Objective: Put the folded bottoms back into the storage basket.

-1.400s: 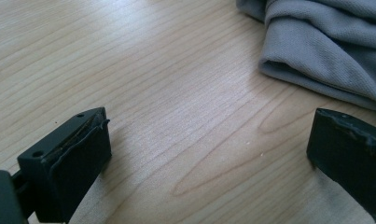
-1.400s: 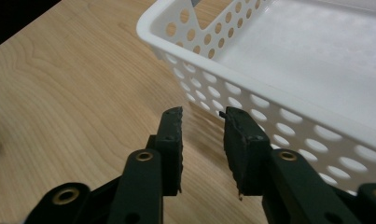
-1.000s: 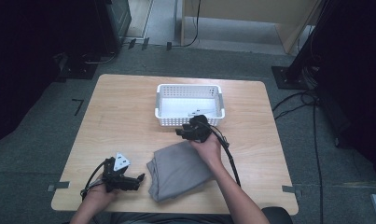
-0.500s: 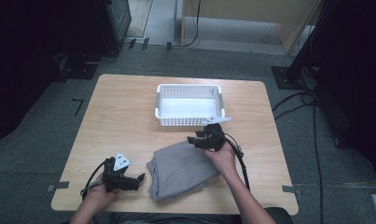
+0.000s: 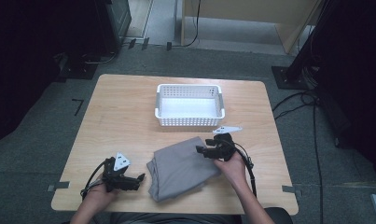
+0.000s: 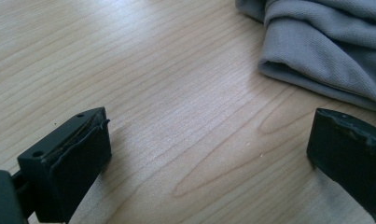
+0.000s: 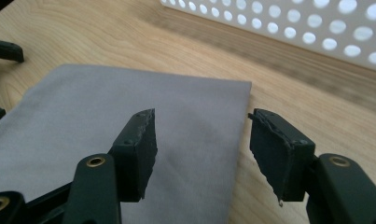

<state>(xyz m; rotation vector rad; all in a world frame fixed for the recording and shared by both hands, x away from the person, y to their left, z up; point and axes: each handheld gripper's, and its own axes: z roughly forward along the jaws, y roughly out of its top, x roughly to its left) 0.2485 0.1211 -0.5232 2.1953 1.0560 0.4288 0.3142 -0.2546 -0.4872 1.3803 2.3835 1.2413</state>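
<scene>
Between the spread jaws of the right tool (image 7: 202, 151), the near edge of a folded grey cloth (image 5: 183, 167) is framed; nothing is gripped yet. Just ahead of that tool, beyond a strip of bare counter (image 5: 120, 121), a white perforated basket (image 5: 190, 105) is seen standing empty. Off to the left tool's (image 6: 209, 154) right, the cloth's rolled fold (image 6: 325, 44) lies apart from its released, wide-set jaws. Folding is judged done; grasping the cloth and placing it in the basket are judged left. No brand, label or writing can be read.
</scene>
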